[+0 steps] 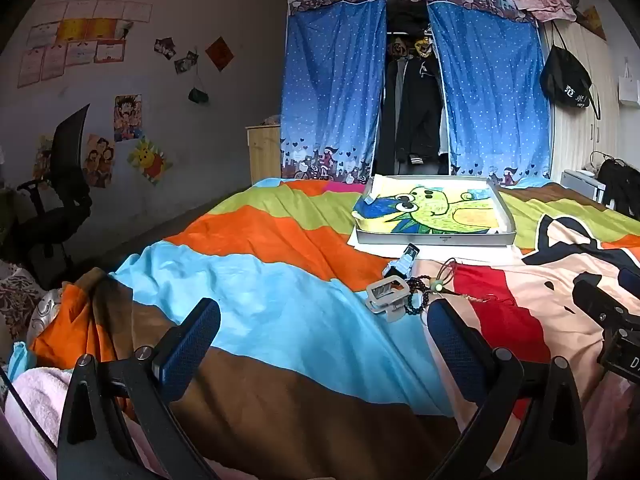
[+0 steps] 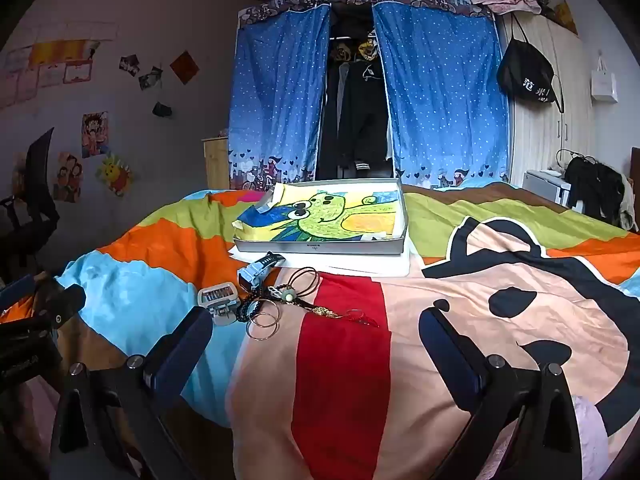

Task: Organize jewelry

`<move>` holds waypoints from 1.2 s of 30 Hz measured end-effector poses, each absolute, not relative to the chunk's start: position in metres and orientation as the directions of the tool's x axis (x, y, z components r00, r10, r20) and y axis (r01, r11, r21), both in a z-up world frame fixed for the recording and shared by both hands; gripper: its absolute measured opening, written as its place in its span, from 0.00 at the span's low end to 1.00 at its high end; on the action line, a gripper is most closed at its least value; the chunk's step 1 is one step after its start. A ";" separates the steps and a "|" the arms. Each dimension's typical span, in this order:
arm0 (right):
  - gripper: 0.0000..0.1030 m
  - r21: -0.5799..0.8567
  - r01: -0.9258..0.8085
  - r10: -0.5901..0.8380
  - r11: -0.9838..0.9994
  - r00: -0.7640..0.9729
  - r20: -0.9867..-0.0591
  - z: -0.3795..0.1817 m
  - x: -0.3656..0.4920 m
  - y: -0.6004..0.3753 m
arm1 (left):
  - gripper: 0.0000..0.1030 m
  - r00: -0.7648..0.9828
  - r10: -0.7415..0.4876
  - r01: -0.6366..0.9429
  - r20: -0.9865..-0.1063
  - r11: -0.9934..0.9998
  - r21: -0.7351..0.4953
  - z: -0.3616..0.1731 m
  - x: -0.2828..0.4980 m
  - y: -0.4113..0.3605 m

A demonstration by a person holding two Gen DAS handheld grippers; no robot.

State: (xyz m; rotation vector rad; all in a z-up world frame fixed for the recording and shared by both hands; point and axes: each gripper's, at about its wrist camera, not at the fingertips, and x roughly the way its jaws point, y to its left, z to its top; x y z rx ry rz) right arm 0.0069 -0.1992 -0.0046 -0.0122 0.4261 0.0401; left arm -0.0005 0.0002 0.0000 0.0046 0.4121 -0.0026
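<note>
A heap of jewelry lies on the colourful bedspread: a pale hair claw clip (image 2: 218,300), a blue watch (image 2: 258,269), a dark bead bracelet (image 2: 250,307), thin metal bangles (image 2: 264,322), a cord necklace with a green pendant (image 2: 289,294) and a gold chain with red thread (image 2: 340,314). The clip (image 1: 386,296), watch (image 1: 402,264) and beads (image 1: 418,300) also show in the left wrist view. A shallow grey tray (image 2: 320,246) lined with a frog drawing sits behind the heap. My left gripper (image 1: 324,328) is open and empty, short of the heap. My right gripper (image 2: 316,334) is open and empty, just in front of the heap.
The tray (image 1: 436,238) rests on white paper. A blue curtained wardrobe (image 1: 332,92) stands beyond the bed. A black office chair (image 1: 60,200) stands at the left wall. The other gripper shows at the frame edges (image 1: 608,320) (image 2: 36,320).
</note>
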 end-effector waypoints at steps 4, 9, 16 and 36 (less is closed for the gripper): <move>1.00 -0.001 -0.039 0.035 0.999 0.910 -0.414 -0.005 0.007 -0.200 | 0.99 0.914 0.000 0.004 -0.406 1.000 0.010 0.000 -0.001 0.000; 1.00 -0.004 -0.038 0.033 0.999 0.910 -0.414 -0.005 0.007 -0.200 | 0.99 0.913 0.002 0.005 -0.407 1.000 0.015 0.000 -0.001 0.000; 1.00 -0.001 -0.039 0.035 0.999 0.908 -0.417 -0.005 0.007 -0.201 | 0.99 0.913 0.003 0.005 -0.409 1.000 0.019 0.000 -0.001 0.000; 1.00 0.000 -0.036 0.033 0.999 0.909 -0.416 -0.004 0.006 -0.202 | 0.99 0.912 0.004 0.005 -0.410 1.000 0.022 0.000 -0.002 -0.003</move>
